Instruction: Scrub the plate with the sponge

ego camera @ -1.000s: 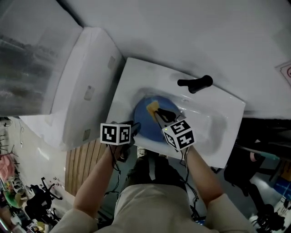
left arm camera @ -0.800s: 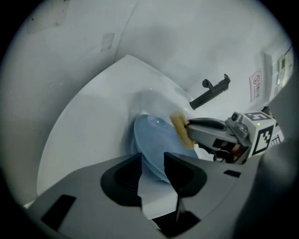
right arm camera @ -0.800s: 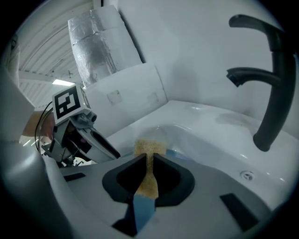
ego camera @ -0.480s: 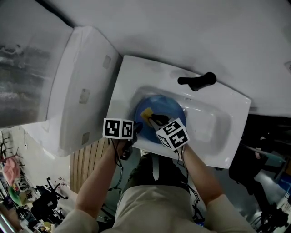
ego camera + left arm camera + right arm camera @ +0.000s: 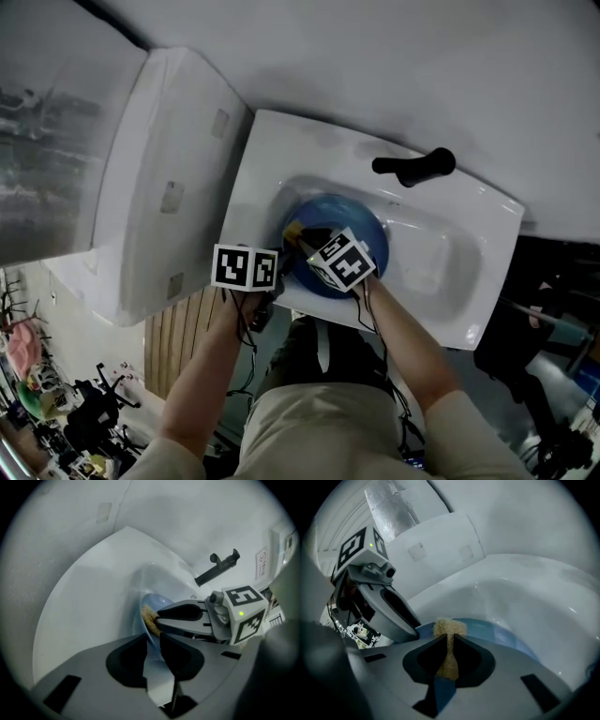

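Grey left hand-held gripper (image 5: 152, 640), seemingly beige shirt (image 5: 309, 427)

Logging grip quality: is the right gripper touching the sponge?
Touching. In the right gripper view, the right gripper squeezes the sponge thin between its jaws.

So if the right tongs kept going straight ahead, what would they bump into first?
Probably the blue plate. The right tongs pinch the sponge, which looks pressed right against it, though depth is hard to judge.
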The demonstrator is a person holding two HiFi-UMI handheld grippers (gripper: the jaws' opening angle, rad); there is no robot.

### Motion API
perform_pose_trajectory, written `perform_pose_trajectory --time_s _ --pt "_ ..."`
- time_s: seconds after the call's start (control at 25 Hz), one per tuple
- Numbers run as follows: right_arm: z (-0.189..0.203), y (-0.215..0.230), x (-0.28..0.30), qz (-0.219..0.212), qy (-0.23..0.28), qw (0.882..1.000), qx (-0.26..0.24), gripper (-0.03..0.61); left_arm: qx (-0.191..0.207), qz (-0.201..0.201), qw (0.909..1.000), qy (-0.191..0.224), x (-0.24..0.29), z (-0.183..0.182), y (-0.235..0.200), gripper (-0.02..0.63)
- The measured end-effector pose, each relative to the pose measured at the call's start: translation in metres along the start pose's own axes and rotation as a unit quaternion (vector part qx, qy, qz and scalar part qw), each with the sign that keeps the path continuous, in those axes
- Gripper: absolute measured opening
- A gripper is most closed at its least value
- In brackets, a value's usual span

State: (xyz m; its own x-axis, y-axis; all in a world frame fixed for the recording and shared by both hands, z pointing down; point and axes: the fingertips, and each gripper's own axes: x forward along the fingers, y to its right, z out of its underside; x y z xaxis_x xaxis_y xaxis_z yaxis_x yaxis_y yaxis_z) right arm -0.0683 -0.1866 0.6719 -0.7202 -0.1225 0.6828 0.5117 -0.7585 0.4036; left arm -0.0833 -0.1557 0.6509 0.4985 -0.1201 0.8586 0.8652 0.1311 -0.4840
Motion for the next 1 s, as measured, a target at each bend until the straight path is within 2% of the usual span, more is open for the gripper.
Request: perform_pose_trajectory --time_s 0.16,0.28,0.4,0.6,0.72,0.84,1.0 --pt "-0.002 0.026 0.009 0.025 -0.002 1.000 -0.011 0.054 0.009 -0.004 1.0000 0.000 -0.001 -0.001 -0.001 0.092" --pt "0.005 0.049 0.010 0.065 -0.024 0.997 -0.029 0.053 0.009 -0.008 0.9999 0.004 -0.003 -0.003 -0.005 0.089" --pt "0.013 0.073 0.006 0.093 -0.039 0.995 -0.007 0.049 0.012 -0.018 0.9997 0.007 -0.005 -0.006 -0.008 0.084" --pt "0.043 0.106 -0.018 0.150 -0.124 0.980 -0.039 0.049 0.028 -0.031 0.9991 0.010 -0.006 -0.010 -0.011 0.083" --pt "0.067 0.106 -0.040 0.146 -0.184 0.970 -0.066 0.049 0.044 -0.040 0.9982 0.009 -0.005 -0.011 -0.011 0.083" --pt "0.085 0.095 -0.062 0.129 -0.220 0.963 -0.085 0.049 0.055 -0.045 0.9975 0.008 -0.004 -0.013 -0.011 0.083" --pt "0.102 0.058 -0.088 0.085 -0.260 0.953 -0.130 0.049 0.059 -0.048 0.9971 0.010 -0.004 -0.015 -0.011 0.080"
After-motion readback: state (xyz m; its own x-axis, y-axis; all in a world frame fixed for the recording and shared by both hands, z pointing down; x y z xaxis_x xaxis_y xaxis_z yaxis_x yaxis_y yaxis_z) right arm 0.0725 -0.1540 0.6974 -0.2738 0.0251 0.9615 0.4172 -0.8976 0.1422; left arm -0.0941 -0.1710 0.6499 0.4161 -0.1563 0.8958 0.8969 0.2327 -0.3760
